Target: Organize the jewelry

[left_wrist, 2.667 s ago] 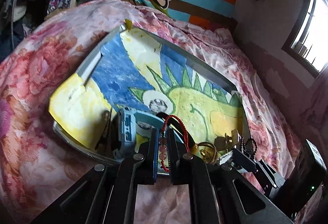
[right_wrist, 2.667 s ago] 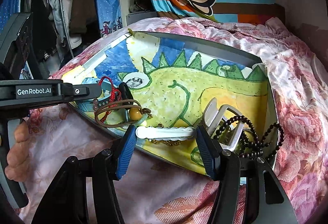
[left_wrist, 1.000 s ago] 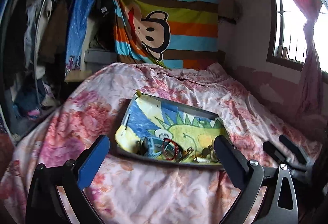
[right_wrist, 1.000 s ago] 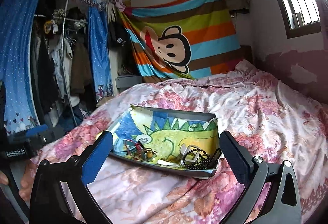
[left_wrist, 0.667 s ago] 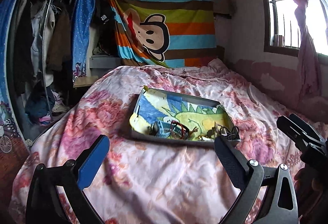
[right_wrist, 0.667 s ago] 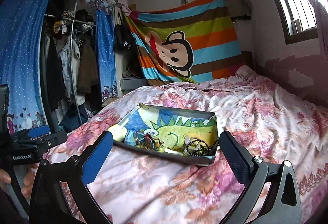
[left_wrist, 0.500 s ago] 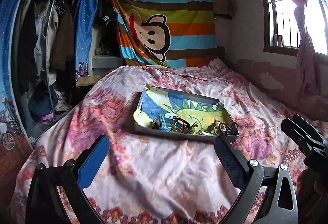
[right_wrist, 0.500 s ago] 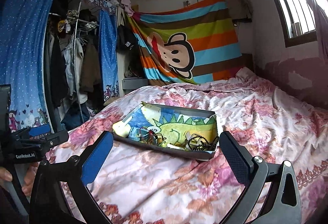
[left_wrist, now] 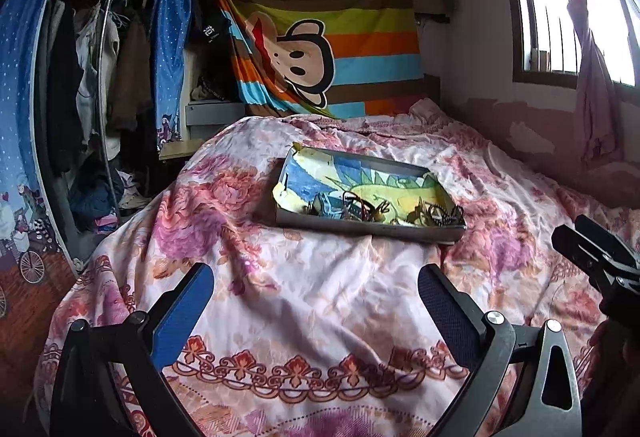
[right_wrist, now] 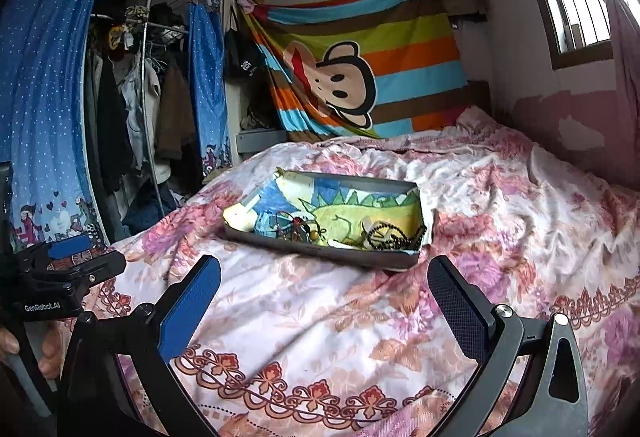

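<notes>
A shallow grey tray (left_wrist: 360, 229) (right_wrist: 320, 252) lined with a dinosaur drawing lies on the bed. Jewelry is piled along its near edge: a red cord bracelet (left_wrist: 354, 205), a black bead string (right_wrist: 394, 235) and a blue watch (left_wrist: 324, 205). My left gripper (left_wrist: 316, 301) is open and empty, well back from the tray over the bedspread. My right gripper (right_wrist: 324, 295) is also open and empty, equally far back. The other gripper shows at the edge of each view: the right gripper body (left_wrist: 596, 257), and the left gripper body (right_wrist: 60, 277) held by a hand (right_wrist: 48, 349).
A floral pink bedspread (left_wrist: 320, 317) covers the bed. A striped monkey blanket (left_wrist: 320, 49) hangs on the far wall. A clothes rack with blue curtains (right_wrist: 48, 109) stands at the left. A window (left_wrist: 560, 17) with a pink curtain is at the right.
Both grippers have let go, opened wide and pulled far back from the tray. The left one earlier held the red bracelet at the tray; it now lies in the tray.
</notes>
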The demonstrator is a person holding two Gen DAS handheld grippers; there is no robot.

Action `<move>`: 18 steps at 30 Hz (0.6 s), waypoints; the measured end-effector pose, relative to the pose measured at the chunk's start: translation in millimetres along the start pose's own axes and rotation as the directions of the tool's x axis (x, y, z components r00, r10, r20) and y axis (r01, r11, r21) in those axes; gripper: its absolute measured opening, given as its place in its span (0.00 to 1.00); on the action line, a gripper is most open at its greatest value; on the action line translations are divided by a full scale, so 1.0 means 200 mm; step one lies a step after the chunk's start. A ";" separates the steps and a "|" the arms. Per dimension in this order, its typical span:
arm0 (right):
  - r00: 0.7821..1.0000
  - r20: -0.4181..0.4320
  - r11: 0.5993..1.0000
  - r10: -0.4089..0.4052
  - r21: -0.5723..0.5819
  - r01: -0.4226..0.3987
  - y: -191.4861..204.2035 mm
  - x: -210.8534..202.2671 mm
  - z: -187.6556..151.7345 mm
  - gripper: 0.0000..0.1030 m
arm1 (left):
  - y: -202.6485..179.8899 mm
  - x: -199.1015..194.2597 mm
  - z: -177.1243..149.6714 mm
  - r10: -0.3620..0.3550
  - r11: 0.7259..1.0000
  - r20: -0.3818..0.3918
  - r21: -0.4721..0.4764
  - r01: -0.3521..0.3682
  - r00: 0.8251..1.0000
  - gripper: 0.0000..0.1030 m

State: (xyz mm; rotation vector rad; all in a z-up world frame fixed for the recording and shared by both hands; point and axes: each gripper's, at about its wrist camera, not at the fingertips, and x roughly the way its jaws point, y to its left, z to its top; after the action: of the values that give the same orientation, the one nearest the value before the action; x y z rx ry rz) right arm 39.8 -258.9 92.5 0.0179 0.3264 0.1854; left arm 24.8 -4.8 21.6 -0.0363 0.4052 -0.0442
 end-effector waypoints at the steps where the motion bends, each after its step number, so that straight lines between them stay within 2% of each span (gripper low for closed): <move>1: 1.000 -0.008 1.000 -0.004 0.002 0.004 -0.01 0.01 -0.01 0.99 | 0.00 0.00 0.00 0.003 1.000 -0.003 0.006 -0.003 1.000 1.00; 7: 0.999 -0.045 1.000 -0.017 0.016 0.018 -0.04 0.06 -0.04 0.99 | 0.01 0.03 -0.01 0.021 1.000 -0.026 0.013 -0.021 0.999 1.00; 18: 0.998 -0.058 1.000 -0.014 0.008 0.015 -0.02 0.08 -0.06 0.99 | 0.02 0.03 -0.01 0.020 1.000 -0.038 0.008 -0.020 0.999 1.00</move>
State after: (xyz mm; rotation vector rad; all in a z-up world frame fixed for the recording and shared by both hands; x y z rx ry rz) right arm 51.1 -259.3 75.2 0.0186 0.3847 0.1702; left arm 30.3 -1.9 16.6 -0.0235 0.4437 -0.0272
